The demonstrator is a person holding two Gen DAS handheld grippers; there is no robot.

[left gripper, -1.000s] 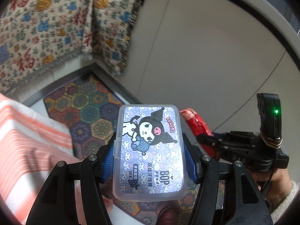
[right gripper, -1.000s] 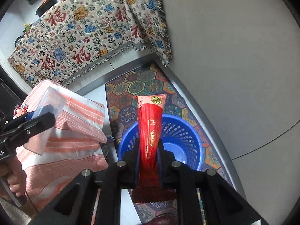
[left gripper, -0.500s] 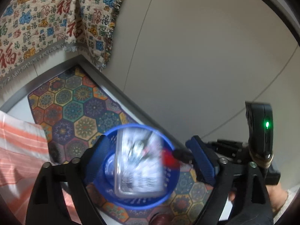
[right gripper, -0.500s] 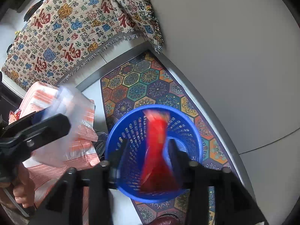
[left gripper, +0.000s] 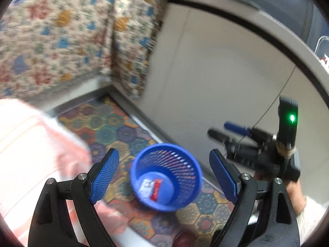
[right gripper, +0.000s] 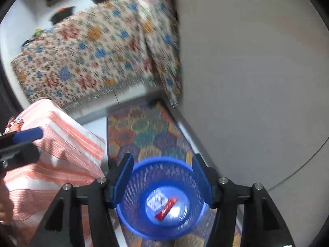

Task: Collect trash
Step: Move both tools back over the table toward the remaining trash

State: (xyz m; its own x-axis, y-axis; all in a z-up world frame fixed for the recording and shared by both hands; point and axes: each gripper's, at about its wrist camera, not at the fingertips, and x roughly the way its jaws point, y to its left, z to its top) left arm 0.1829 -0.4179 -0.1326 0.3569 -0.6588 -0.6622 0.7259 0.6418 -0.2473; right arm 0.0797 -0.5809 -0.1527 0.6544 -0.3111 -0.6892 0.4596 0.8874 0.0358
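Two pieces of trash, one red wrapper (right gripper: 166,209) and one clear plastic case (right gripper: 157,201), lie in one blue basket (left gripper: 166,177) on the patterned rug (left gripper: 107,127), beneath both grippers' (left gripper: 163,177) (right gripper: 162,182) empty, wide-spread jaws, beside the grey wall (right gripper: 246,82).

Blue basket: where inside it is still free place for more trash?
Inside the blue basket, the bottom's centre is taken by the clear box and red wrapper. Free room remains around them along the mesh wall and above.
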